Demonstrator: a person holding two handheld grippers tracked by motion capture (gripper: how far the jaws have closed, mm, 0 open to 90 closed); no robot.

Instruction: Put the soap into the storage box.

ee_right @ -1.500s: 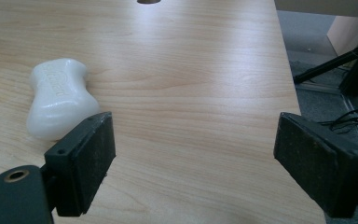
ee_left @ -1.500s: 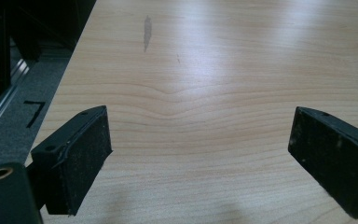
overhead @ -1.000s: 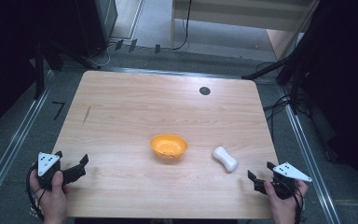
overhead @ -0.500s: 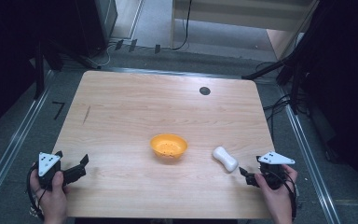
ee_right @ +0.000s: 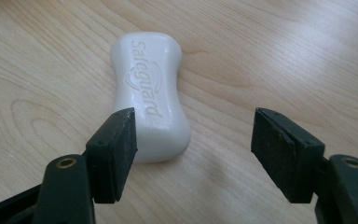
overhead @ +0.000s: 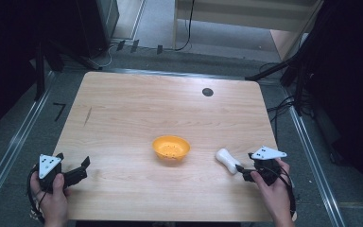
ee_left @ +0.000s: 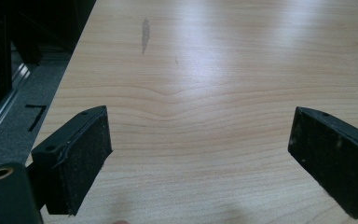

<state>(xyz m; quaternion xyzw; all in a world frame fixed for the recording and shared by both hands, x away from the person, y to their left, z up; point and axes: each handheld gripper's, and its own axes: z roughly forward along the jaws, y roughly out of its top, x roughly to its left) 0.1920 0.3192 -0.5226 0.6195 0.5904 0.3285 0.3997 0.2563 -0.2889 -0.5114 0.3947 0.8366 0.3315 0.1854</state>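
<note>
— What does the soap bar [ee_right: 149,93] look like?

— It is a white bar with rounded ends and a narrowed waist, and the word "Safeguard" is pressed into its top face along with a curved line. It lies flat on the wooden table [overhead: 137,118].

— Where on the table does it sit?

— Toward the near right corner, nearer the right edge than the middle. In the high view the soap bar [overhead: 228,160] lies just to the right of the orange bowl [overhead: 170,147], apart from it, and the bowl sits about midway between the left and right edges, closer to the near edge.

— How is the right gripper [ee_right: 193,149] placed?

— Its jaws are spread wide and nothing is between the pads. Seen along the jaws, one jaw is in front of the near end of the soap, overlapping its corner; whether it touches cannot be told. The other jaw stands over bare wood, well off to the side. So the soap is off centre in the gap, not between the pads. From above, the right gripper [overhead: 241,171] points leftward at the soap, with the right hand [overhead: 272,189] coming in over the near edge.

— And the left gripper [ee_left: 200,154]?

— Also parted wide, over bare wood. In the high view the left gripper [overhead: 78,171] sits at the near left corner, held by the left hand [overhead: 52,196], pointing right, well apart from bowl and soap.
</note>
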